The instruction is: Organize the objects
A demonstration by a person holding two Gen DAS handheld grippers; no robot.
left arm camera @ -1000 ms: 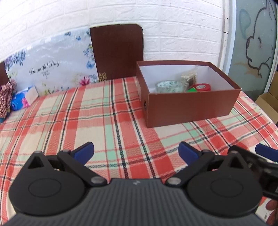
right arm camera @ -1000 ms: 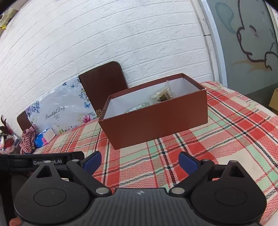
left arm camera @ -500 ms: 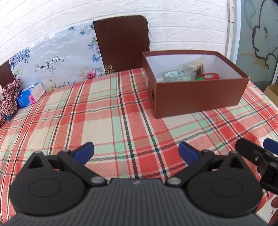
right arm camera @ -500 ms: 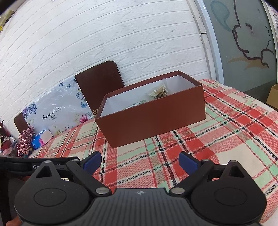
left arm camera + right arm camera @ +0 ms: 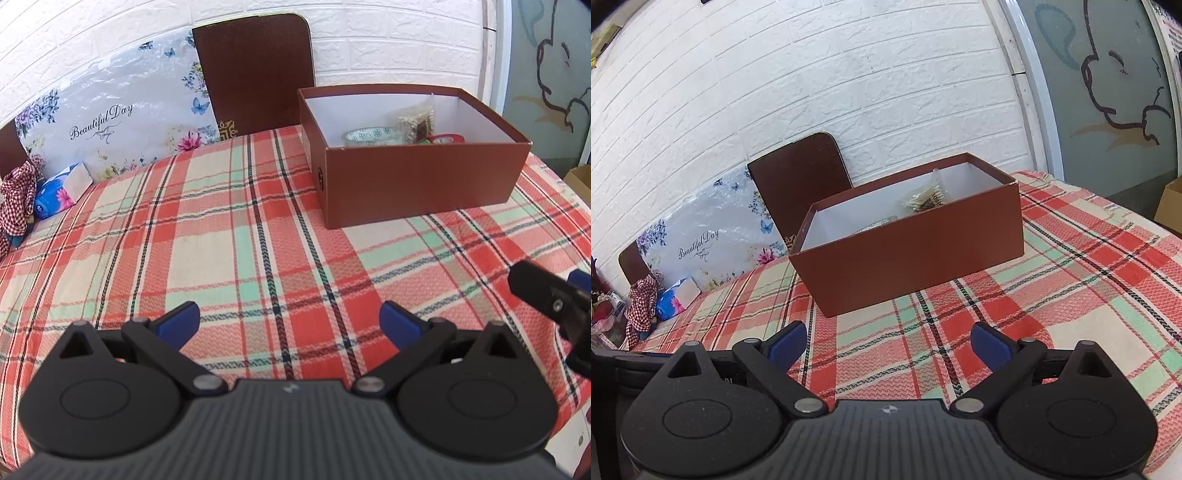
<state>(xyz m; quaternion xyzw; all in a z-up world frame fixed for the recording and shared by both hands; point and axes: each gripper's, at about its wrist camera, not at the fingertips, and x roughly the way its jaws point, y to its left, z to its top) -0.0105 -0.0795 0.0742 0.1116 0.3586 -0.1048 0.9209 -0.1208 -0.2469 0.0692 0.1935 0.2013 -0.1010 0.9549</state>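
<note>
A brown open box [image 5: 417, 184] with a white inside stands on the plaid tablecloth [image 5: 221, 240], at the far right in the left wrist view. It also shows in the right wrist view [image 5: 912, 258]. Inside it lie a patterned tape roll [image 5: 373, 136], a red tape roll [image 5: 447, 139] and a bag of cotton swabs [image 5: 415, 123], the bag also seen in the right wrist view [image 5: 923, 197]. My left gripper [image 5: 290, 319] is open and empty above the cloth. My right gripper [image 5: 888, 341] is open and empty, in front of the box.
A brown chair back [image 5: 255, 77] and a floral package [image 5: 110, 122] lean on the white brick wall. A blue tissue pack [image 5: 61, 192] and a checked cloth [image 5: 16, 199] lie at the table's far left. A cardboard box [image 5: 580, 181] stands on the floor, right.
Both grippers have drawn back and risen a little from the box. Their jaws stay open and empty. Nothing on the table has moved.
</note>
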